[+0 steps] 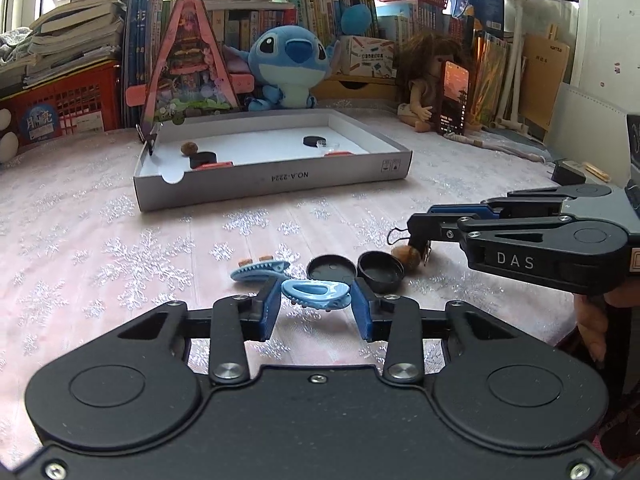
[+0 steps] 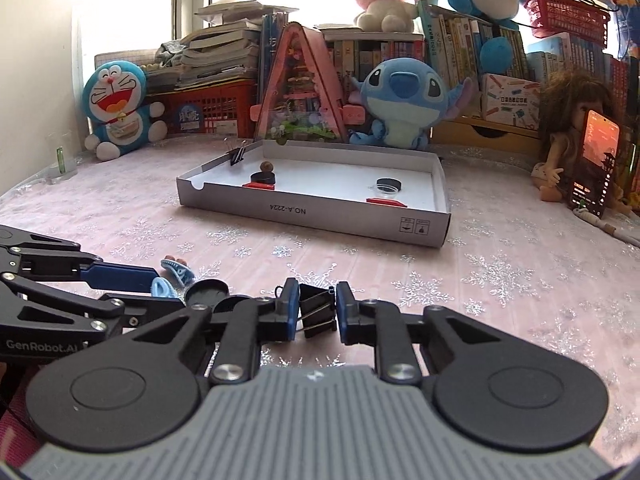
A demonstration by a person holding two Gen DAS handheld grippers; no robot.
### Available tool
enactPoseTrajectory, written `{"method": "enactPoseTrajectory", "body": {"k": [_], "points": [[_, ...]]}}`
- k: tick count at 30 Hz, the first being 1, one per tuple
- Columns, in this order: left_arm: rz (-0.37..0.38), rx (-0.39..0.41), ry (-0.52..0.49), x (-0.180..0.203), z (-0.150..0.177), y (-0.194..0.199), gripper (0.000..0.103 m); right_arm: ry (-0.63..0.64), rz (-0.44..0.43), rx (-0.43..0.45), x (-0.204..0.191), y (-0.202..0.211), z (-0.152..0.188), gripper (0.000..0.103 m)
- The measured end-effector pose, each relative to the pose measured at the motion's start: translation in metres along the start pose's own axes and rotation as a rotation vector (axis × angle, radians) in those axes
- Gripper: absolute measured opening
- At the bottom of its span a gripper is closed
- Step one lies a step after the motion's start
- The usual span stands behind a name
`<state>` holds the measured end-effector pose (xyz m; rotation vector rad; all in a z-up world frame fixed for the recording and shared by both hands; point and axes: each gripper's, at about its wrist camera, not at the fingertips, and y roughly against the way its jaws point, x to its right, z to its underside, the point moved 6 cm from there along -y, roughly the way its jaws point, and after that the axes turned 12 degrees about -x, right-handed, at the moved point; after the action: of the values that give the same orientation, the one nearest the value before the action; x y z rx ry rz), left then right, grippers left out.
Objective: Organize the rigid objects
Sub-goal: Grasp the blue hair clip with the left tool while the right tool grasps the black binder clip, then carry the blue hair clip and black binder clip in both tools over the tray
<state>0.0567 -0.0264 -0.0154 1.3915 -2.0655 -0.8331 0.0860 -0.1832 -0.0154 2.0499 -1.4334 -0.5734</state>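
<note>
A light blue hair clip lies on the pink snowflake cloth between the fingers of my left gripper, which is open around it. A second blue clip, two black caps and a walnut lie just beyond. My right gripper has its fingers on both sides of a black binder clip and looks shut on it; it also shows in the left wrist view. A shallow grey box farther back holds caps, a walnut and red pieces.
Plush toys, among them a blue one, a doll, a phone, red baskets and stacked books line the back. A binder clip sits on the box's left rim. A charger lies at right.
</note>
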Motion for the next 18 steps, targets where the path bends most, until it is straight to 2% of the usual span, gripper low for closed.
{"method": "enactPoseTrajectory", "body": {"k": [18], "points": [[-0.045, 0.044, 0.078, -0.028, -0.035, 0.008, 0.036, -0.099, 0.076, 0.053, 0.033, 0.014, -0.028, 0.024]]}}
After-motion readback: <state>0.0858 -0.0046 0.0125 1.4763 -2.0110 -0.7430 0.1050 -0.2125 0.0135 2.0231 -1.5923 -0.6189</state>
